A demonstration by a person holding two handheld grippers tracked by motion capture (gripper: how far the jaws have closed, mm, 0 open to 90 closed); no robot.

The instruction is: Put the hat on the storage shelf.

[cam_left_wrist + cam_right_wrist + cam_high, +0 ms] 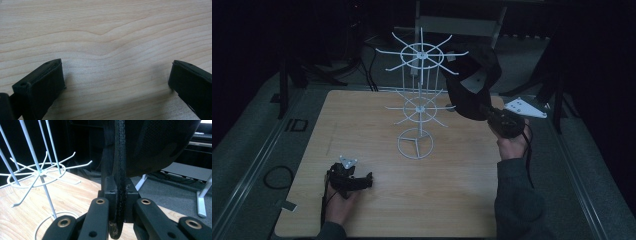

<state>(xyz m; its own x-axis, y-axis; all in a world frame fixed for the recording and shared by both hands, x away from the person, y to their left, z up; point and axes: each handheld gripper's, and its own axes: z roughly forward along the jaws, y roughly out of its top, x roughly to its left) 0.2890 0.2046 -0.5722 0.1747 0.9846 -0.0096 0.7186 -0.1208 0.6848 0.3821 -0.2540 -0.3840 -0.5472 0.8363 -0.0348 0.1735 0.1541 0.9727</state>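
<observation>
We pinch the dark fabric cap (472,85) by its brim in the right gripper (492,116) fingers. The white wire rack's (421,90) upper hooks sit just left of it. Left gripper (362,181) fingers are spread, resting on the wooden tabletop (377,135).

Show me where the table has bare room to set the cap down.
Free: the table left of the white rack, and the near strip between the left gripper and the right sleeve. Crowded: around the rack, where the right gripper holds the cap.

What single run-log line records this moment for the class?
right tool: shut on black cap brim, raised beside white wire rack | left tool: open, low over wooden table
</observation>
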